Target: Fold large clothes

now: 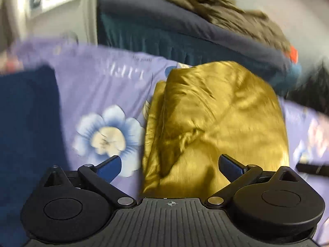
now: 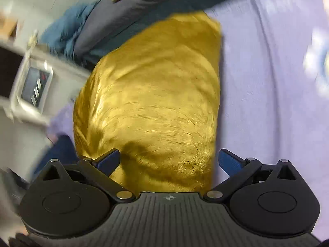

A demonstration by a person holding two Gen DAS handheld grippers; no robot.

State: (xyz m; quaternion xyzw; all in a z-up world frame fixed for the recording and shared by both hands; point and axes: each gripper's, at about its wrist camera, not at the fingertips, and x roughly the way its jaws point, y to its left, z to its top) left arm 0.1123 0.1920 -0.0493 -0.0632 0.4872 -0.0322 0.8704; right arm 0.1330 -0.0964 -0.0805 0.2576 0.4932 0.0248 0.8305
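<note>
In the left wrist view, a dark blue cloth (image 1: 26,113) is lying at the far left on the lilac flowered bedsheet (image 1: 98,86). An open strip of sheet, printed with a blue-and-white flower, is running between that cloth and the folded mustard-yellow garment (image 1: 216,119), which is sitting on the bed, its layered left edge showing. Behind the garment a dark blue quilt (image 1: 164,26) is closing off the far side, with an olive-brown garment (image 1: 226,10) heaped on top. The left claw (image 1: 170,164) is hanging over the garment's near edge, angled downward, its jaws spread wide and gripping nothing.

In the right wrist view, a pale box-like object (image 2: 35,86), blurred, is crowding the left edge, while the same yellow garment (image 2: 156,94) is filling the middle and bare lilac sheet (image 2: 267,103) is stretching away to its right. The right claw (image 2: 168,160) is also tilting downward over the garment, jaws wide apart and empty.
</note>
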